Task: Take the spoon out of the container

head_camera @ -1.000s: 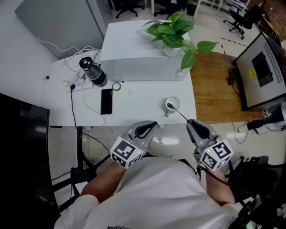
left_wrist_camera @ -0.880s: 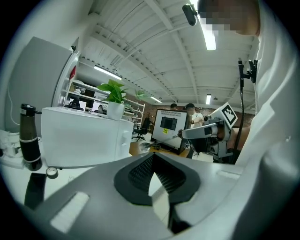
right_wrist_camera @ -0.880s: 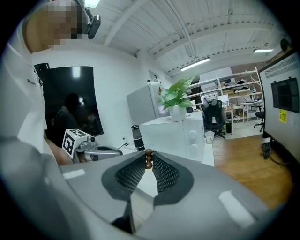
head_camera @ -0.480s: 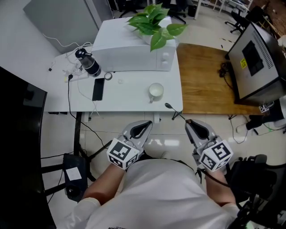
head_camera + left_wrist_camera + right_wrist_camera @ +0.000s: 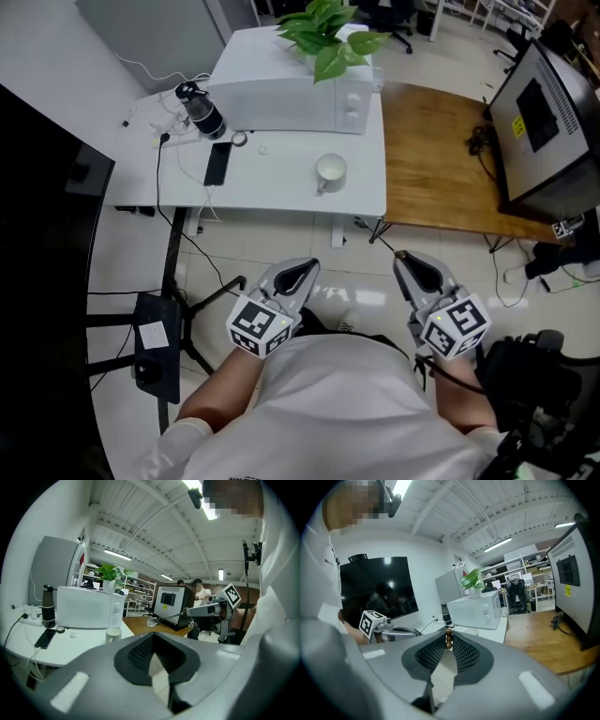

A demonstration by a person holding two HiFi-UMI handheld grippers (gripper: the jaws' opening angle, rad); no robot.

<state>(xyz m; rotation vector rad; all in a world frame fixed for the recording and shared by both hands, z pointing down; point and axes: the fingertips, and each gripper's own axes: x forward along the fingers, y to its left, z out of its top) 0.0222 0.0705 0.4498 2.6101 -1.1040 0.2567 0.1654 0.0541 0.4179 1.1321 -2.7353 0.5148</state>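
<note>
Standing back from a white worktop (image 5: 281,192), a person holds a gripper in each hand, low in the head view and close to the body, both over a tiled floor (image 5: 281,248).

The right gripper (image 5: 401,255) has its fingers clenched on the spoon (image 5: 151,622). In the right gripper view the brown, beaded end of the handle sits pinched between the two fingertips. From the left gripper view the spoon reaches out sideways from that gripper, with its bowl at the far end, in open air.

The spoon is out of the mug (image 5: 330,170) and well apart from it. The white mug stands upright on the worktop, near its front right corner.

The left gripper (image 5: 307,266) has its fingers closed together at the tips, with nothing between them. It is beside the right gripper, the two apart at about shoulder width.

Further back on the worktop is a white microwave (image 5: 281,92) with a leafy green plant (image 5: 323,33) on top. To its left stands a dark bottle (image 5: 202,111), and a black phone (image 5: 217,163) lies flat nearby among white cables. A wooden worktop (image 5: 431,141) adjoins the white one on the right, with a dark monitor (image 5: 548,122) at its far side.
</note>
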